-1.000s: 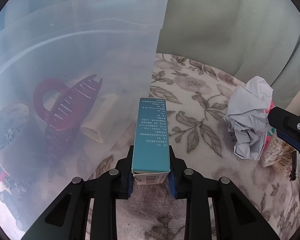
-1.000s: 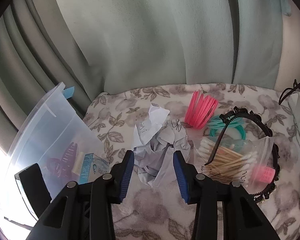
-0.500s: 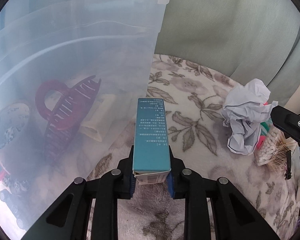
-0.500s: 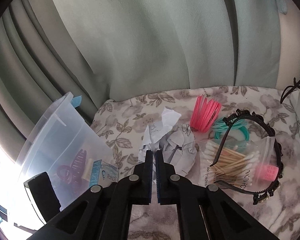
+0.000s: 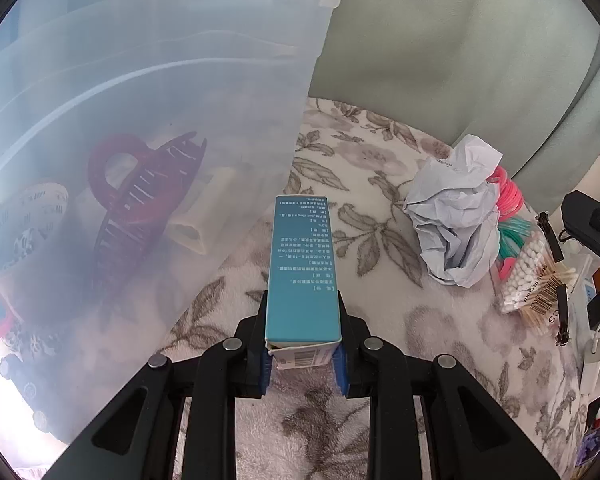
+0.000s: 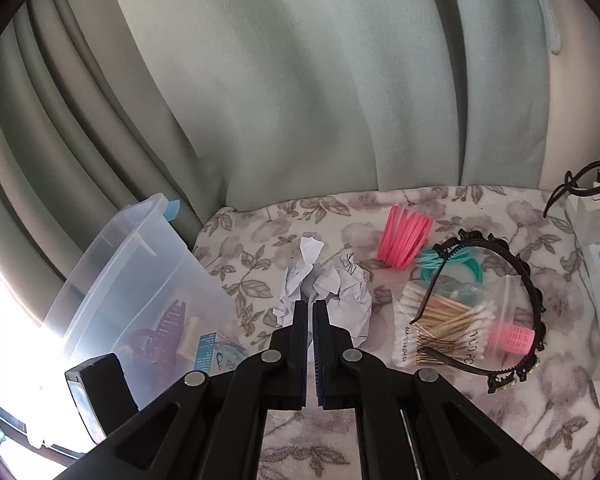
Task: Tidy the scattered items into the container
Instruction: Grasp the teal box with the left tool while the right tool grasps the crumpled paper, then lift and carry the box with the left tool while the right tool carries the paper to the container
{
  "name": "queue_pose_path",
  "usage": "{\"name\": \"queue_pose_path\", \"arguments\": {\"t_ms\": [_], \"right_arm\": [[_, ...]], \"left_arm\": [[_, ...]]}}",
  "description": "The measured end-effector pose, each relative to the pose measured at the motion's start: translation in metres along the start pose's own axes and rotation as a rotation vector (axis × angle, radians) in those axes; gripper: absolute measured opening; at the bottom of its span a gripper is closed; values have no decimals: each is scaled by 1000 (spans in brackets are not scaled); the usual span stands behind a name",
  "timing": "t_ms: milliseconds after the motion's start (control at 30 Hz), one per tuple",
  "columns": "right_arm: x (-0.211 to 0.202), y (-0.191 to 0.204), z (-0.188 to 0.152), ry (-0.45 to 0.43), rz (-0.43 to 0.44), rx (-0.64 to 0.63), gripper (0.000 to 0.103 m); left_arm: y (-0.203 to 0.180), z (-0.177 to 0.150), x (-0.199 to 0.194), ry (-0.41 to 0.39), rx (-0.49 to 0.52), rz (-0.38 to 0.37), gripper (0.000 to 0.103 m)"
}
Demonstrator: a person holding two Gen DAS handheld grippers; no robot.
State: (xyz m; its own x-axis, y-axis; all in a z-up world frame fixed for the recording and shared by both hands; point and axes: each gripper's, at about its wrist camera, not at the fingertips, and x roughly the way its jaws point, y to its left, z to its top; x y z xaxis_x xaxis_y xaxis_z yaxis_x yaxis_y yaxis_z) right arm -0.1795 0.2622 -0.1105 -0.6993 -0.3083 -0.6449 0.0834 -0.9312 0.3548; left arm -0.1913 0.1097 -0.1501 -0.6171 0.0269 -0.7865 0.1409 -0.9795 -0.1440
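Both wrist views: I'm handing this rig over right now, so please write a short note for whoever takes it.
Left gripper: shut on the teal cardboard box, held beside the clear plastic container, not yet inside.
Right gripper: shut, with the crumpled white paper ball at its tips; whether it grips the paper cannot be told.
Done: dark red claw hair clip and a cream tube are in the container.
Left on the floral blanket: paper ball, pink bands, teal bands, bag of cotton swabs, black headband.
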Motion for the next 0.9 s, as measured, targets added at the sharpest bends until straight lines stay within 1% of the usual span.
{"name": "queue_pose_path", "arguments": {"t_ms": [133, 200, 267, 333, 367, 533, 633, 767, 800, 867, 900], "right_arm": [[15, 10, 1, 25, -1, -41, 6], [23, 14, 2, 36, 2, -53, 9], [31, 17, 4, 43, 5, -65, 23], [36, 20, 6, 42, 8, -77, 28], [40, 22, 8, 42, 9, -83, 28], [61, 25, 17, 56, 10, -102, 28], [74, 23, 19, 70, 7, -94, 28], [81, 19, 20, 75, -7, -70, 28], [82, 18, 20, 75, -9, -64, 25], [83, 16, 20, 76, -13, -54, 9], [82, 16, 20, 78, -14, -52, 7]], "left_arm": [[0, 1, 4, -1, 1, 0, 25], [0, 2, 6, 1, -1, -1, 25], [0, 3, 8, 4, -2, -1, 26], [0, 3, 10, 3, -1, -4, 26], [0, 3, 11, 3, -1, -5, 26], [0, 4, 13, 0, 6, -14, 26], [8, -1, 4, -3, 9, -20, 26], [8, 0, 6, -6, 13, -25, 26], [9, 0, 6, -6, 15, -26, 26], [9, 1, 7, -6, 18, -27, 26], [9, 1, 8, -3, 21, -28, 26]]}}
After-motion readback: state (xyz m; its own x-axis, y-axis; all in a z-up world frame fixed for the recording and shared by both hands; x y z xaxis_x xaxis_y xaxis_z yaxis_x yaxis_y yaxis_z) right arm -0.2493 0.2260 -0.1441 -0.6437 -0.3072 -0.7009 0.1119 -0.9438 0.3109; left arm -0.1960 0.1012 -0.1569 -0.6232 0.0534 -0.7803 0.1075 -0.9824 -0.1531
